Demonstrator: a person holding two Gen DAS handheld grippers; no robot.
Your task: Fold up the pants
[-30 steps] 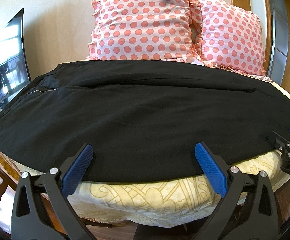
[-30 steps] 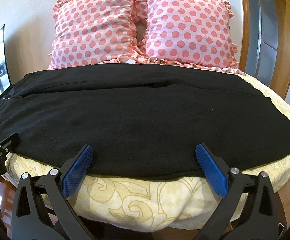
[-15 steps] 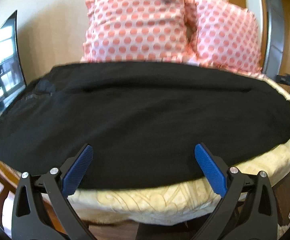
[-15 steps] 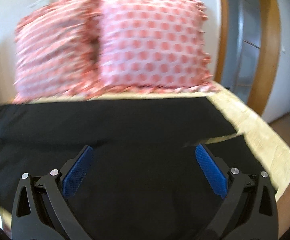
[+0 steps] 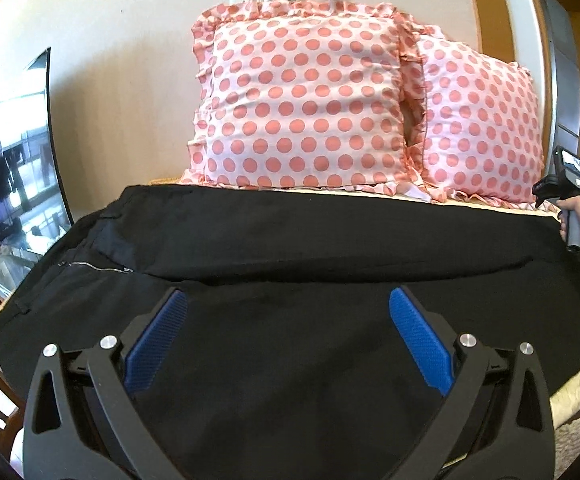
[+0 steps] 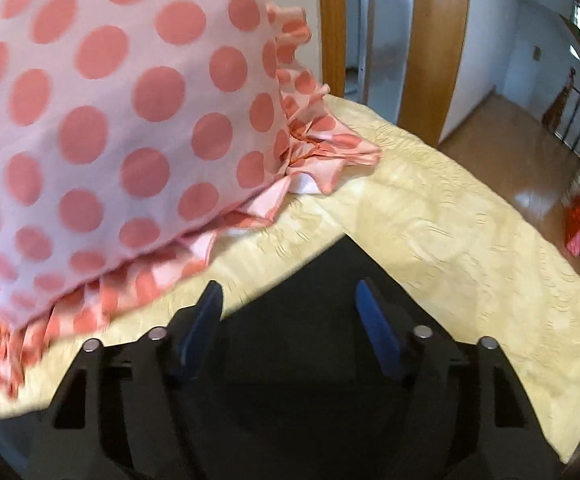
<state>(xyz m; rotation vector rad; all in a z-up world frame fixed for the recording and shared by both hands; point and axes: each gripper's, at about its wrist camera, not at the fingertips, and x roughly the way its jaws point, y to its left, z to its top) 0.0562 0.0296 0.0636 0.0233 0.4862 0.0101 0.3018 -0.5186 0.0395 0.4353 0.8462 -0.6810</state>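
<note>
Black pants [image 5: 290,248] lie flat across the yellow bed cover, waistband and zipper [image 5: 90,267] at the left, legs running right. My left gripper [image 5: 288,308] is open and empty above the near leg. My right gripper [image 6: 288,298] is open, jaws narrower, over a far corner of the pants [image 6: 322,280] next to a pillow. In the left wrist view the right gripper's body [image 5: 568,184] shows at the far right edge, held in a hand.
Two pink polka-dot pillows [image 5: 306,108] lean on the wall behind the pants; one [image 6: 102,120] is close on the right gripper's left. Yellow bed cover [image 6: 450,220] extends right. A TV [image 5: 14,176] stands left. A wooden door frame [image 6: 438,40] and floor lie beyond the bed.
My right gripper has swung from the near edge to the far right corner of the pants by the pillow, jaws narrower. My left gripper has moved forward over the pants.
</note>
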